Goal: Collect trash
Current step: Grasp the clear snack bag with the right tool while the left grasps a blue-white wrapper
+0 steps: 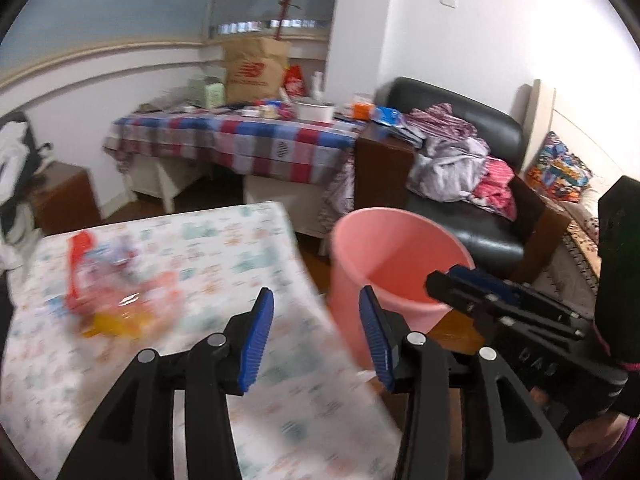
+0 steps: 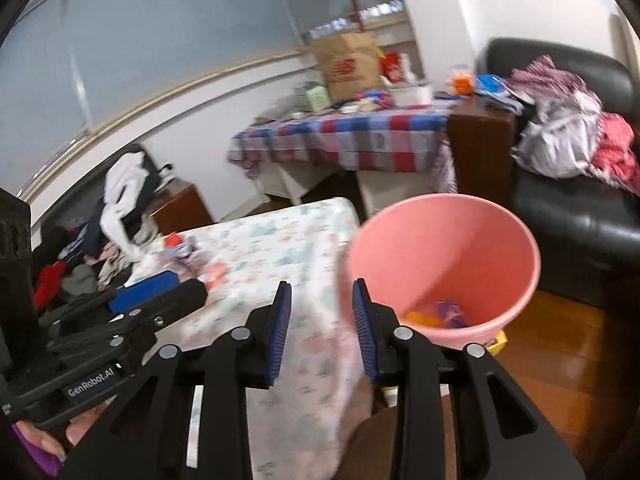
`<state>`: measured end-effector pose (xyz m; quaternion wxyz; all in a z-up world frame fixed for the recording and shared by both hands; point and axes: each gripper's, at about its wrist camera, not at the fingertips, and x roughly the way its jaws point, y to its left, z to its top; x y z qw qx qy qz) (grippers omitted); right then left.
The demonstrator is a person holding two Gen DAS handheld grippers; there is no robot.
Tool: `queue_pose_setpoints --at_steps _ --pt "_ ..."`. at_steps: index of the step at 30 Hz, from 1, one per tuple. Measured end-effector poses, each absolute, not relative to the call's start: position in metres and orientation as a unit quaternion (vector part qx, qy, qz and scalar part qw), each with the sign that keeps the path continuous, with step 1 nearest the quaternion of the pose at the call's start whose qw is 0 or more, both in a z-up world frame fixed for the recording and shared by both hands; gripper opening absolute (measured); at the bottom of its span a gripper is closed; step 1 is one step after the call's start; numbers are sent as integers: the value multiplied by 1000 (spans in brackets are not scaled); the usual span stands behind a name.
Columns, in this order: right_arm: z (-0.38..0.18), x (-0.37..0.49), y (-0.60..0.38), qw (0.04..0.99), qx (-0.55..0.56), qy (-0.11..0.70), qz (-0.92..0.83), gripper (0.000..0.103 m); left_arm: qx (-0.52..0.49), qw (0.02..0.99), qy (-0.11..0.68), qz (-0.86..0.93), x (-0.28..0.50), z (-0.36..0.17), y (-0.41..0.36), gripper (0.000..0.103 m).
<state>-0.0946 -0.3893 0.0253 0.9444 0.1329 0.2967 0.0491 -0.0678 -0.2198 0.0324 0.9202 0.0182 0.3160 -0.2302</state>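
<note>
Both grippers released, nothing between the jaws: left gripper (image 1: 316,334) beside the pink bin (image 2: 440,264), right gripper (image 2: 322,330) at its rim. Wrappers (image 1: 116,280) on the tabletop (image 1: 240,240) left of the bin.

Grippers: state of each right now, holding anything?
Left gripper: open, nothing between the pads, over the patterned table edge.
Right gripper: open, empty, beside the pink bucket.
</note>
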Motion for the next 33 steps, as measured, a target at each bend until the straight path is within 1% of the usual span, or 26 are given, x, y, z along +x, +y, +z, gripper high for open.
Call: queue_pose_setpoints --at_steps 4,9,15,22,26,33 --pt "34 -107 -343 949 102 288 83 32 2 932 312 -187 -88 38 -156 47" --pt "40 -110 -302 947 92 287 112 32 -13 945 301 -125 -101 41 -77 49" --pt "30 -100 -276 937 65 318 127 32 -53 943 323 -66 -88 19 0 50" --pt "17 -73 -257 927 65 335 155 32 -103 928 356 -46 -57 -5 32 50" --pt "7 -53 -242 918 70 350 176 36 -124 917 372 -69 -35 -10 21 46" --pt "-7 -19 -230 908 60 372 182 37 -126 910 389 -64 13 -25 6 45"
